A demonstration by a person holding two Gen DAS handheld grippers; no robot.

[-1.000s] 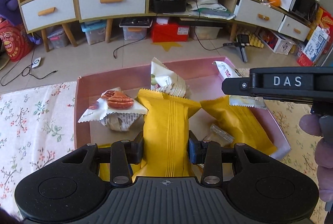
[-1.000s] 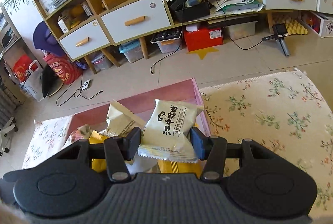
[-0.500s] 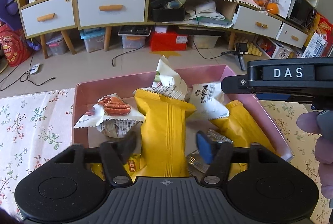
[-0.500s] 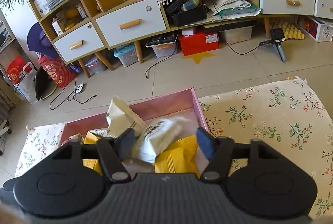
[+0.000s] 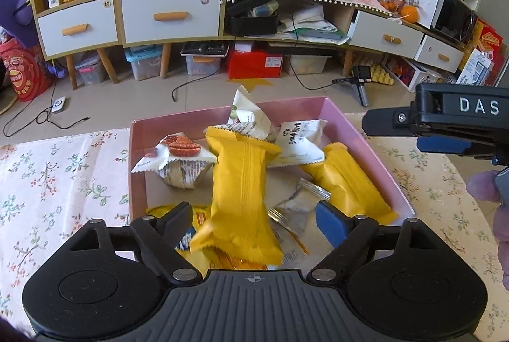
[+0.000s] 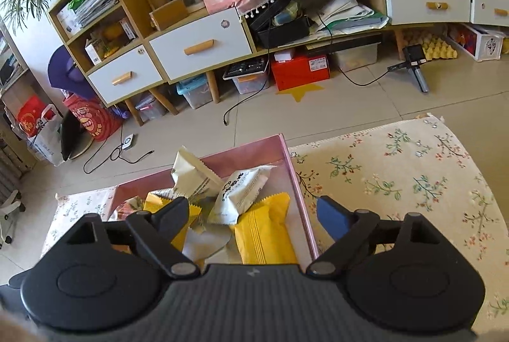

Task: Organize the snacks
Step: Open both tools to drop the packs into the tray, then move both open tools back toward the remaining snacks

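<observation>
A pink box (image 5: 375,151) on the floral cloth holds several snack packets. My left gripper (image 5: 254,216) is open above its near end, with a long yellow packet (image 5: 241,183) lying loose between the fingers. A second yellow packet (image 5: 343,183), a white packet with black print (image 5: 302,141) and a pecan-picture packet (image 5: 178,151) lie in the box. My right gripper (image 6: 251,211) is open and empty above the box's right side (image 6: 302,202). The white packet (image 6: 241,192) lies below it on a yellow packet (image 6: 264,233). The right gripper also shows in the left wrist view (image 5: 445,119).
The floral cloth (image 6: 397,176) covers the table on both sides of the box. Beyond the table edge is tiled floor with cables, storage bins and a low cabinet with drawers (image 5: 171,14).
Both grippers have opened. The left let go of the long yellow packet, which now lies in the box. The right dropped the white packet into the box.
</observation>
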